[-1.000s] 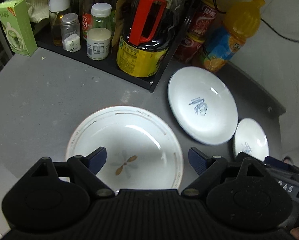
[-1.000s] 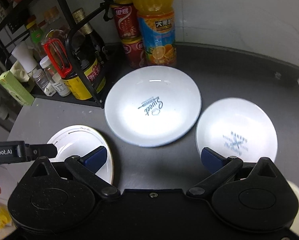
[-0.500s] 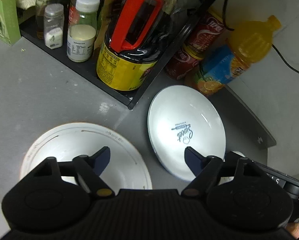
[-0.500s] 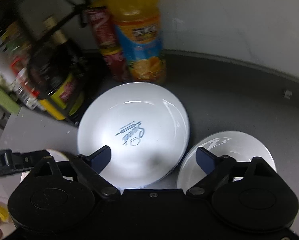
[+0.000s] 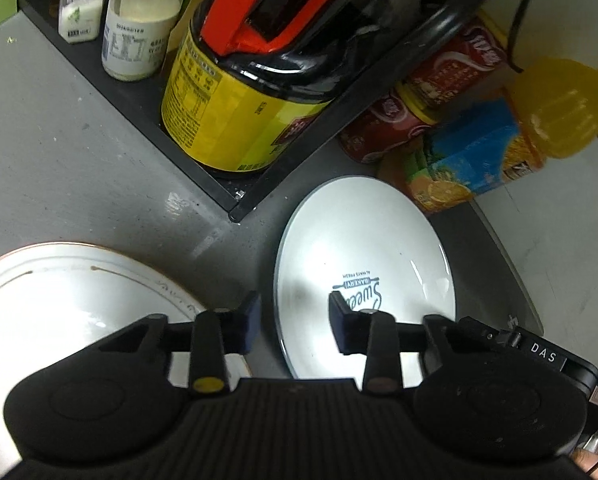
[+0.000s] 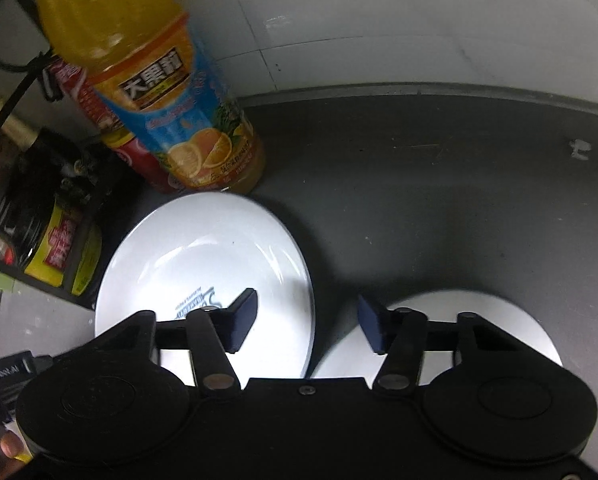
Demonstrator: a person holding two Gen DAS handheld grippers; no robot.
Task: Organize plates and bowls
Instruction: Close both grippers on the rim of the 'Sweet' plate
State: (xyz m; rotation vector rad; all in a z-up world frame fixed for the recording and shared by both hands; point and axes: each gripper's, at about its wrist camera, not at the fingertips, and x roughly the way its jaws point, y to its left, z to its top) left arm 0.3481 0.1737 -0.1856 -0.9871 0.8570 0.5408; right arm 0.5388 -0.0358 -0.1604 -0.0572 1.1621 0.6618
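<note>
The white plate with the blue "Sweet" bakery logo (image 5: 363,256) lies flat on the grey countertop (image 5: 67,160), glossy, with a thin dark line around its rim, just in front of the orange juice bottle (image 6: 155,76) and the red cans (image 5: 415,120). The left gripper (image 5: 295,318) hangs over its near-left edge with the jaws partly apart, one blue pad (image 5: 249,320) off the rim and the other above the logo, nothing between them. To the left, well clear of it, sits a white plate with a brown-lined rim (image 5: 59,296), largely hidden behind the gripper body. In the right wrist view the right gripper (image 6: 307,322) spans the gap between the logo plate and a smaller white plate (image 6: 479,312) that seems almost to touch it; its jaws stand wide and hold nothing. Behind, a black rack (image 5: 235,200) carries a yellow-labelled dark sauce jug (image 5: 227,108) with a red handle and small white jars (image 5: 139,32).
</note>
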